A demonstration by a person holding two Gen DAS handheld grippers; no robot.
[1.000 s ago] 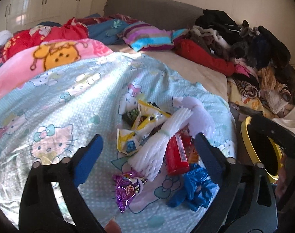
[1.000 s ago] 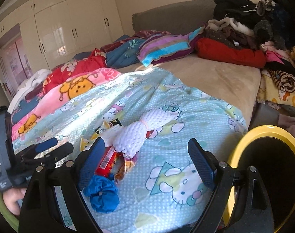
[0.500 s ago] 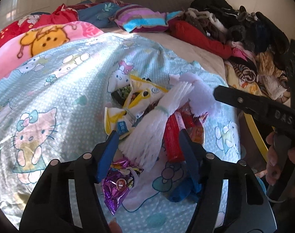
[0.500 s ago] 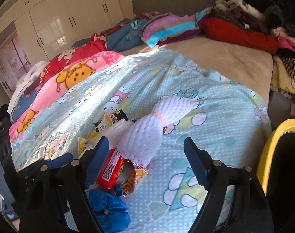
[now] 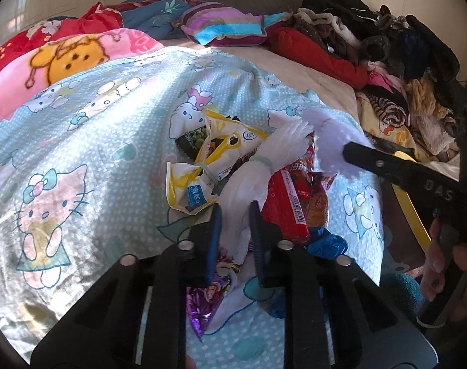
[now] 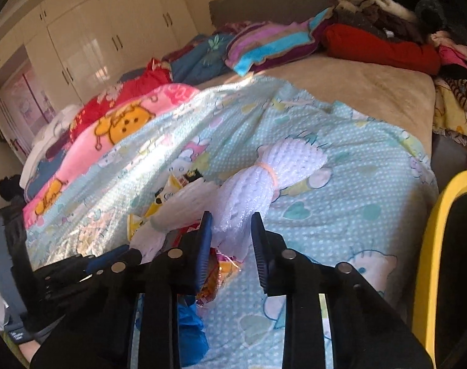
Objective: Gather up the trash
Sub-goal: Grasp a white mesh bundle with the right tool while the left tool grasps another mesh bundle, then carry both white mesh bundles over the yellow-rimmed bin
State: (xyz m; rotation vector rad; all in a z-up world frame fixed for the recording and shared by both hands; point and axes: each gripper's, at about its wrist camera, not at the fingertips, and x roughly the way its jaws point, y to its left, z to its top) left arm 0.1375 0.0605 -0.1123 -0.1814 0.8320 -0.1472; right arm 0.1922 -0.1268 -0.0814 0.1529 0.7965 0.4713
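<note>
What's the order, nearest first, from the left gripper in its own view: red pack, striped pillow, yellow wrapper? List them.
1. Red pack, just right of the left gripper.
2. Yellow wrapper, ahead on the left.
3. Striped pillow, far back by the headboard.

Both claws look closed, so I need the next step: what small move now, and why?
Probably lift both straight up: left claw pinches the green-banded foam net, right claw the orange-banded foam net, neither lifted yet.

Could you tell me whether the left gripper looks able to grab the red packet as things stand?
Probably not yet. The left gripper has its jaws shut on the white foam net, so it is occupied. The red packet lies just beside them, near end uncovered, so reach seems fine.
</note>
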